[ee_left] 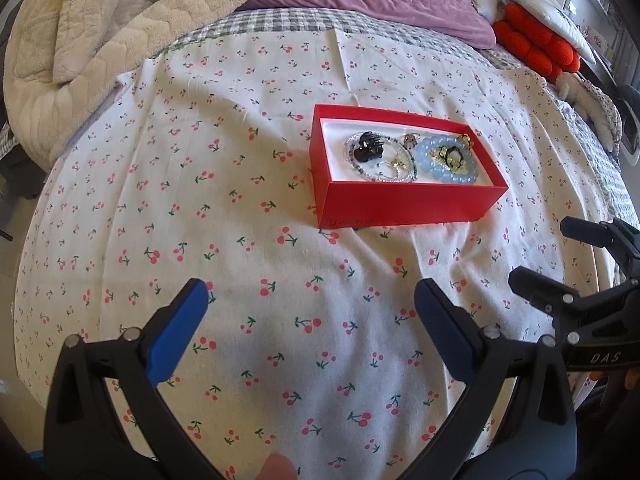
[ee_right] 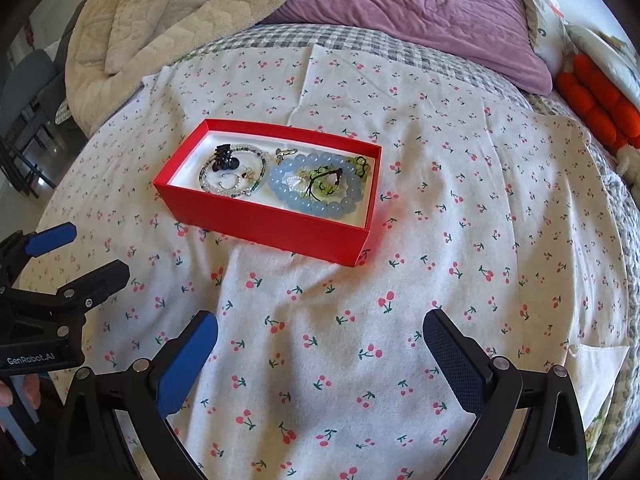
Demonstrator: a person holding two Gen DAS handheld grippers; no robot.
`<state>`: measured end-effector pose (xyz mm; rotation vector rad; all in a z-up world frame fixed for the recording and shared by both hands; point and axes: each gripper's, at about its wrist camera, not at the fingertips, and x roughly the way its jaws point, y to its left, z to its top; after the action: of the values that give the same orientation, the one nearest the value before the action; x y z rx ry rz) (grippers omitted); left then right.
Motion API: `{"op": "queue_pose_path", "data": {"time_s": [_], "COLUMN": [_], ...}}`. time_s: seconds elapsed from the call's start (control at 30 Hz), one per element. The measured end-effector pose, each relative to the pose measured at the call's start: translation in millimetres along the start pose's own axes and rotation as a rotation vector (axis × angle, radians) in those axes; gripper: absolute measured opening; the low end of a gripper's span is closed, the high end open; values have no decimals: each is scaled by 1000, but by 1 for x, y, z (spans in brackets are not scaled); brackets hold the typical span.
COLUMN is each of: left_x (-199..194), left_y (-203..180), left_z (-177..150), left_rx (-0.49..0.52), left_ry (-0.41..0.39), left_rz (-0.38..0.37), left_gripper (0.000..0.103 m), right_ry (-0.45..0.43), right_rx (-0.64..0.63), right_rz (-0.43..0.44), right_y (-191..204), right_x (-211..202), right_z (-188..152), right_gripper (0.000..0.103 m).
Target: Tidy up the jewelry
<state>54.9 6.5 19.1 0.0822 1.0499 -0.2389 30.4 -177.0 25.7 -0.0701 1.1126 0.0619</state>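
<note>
Left claw (ee_left: 310, 300) wide; green-corded pendant (ee_right: 326, 182) clearer from right.

open cherry-print sheet (ee_right: 320, 340) before both tools, red box (ee_right: 280, 228) ahead, blankets (ee_right: 180, 12) behind

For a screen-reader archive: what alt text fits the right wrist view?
A red box holding a blue bead bracelet, a clear bead bracelet and a black hair clip sits on a cherry-print sheet. The right claw is open and empty in front of it, and the left claw shows at the left edge.
</note>
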Motion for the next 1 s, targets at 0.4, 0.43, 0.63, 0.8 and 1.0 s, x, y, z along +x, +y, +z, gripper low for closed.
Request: {"op": "queue_pose_path", "data": {"time_s": [0.4, 0.43, 0.63, 0.8, 1.0], "left_x": [5, 5, 5, 4, 4], "left_y": [-3, -3, -2, -1, -2], "left_z": [1, 1, 1, 2, 1], "left_rx": [8, 7, 4, 1, 1], "left_ry": [15, 16, 17, 17, 14], "left_rz": [0, 0, -1, -3, -8], "left_gripper": [102, 102, 102, 102, 102], "right_ry": [10, 8, 10, 13, 16], "right_rx": [4, 4, 2, 3, 10], "right_rz": [-9, -8, -7, -9, -7], "right_y": [-3, -3, -3, -4, -5], "right_x": [2, 1, 1, 2, 4], "right_z": [-1, -1, -1, -1, -1], "right_gripper": [103, 103, 103, 103, 103]}}
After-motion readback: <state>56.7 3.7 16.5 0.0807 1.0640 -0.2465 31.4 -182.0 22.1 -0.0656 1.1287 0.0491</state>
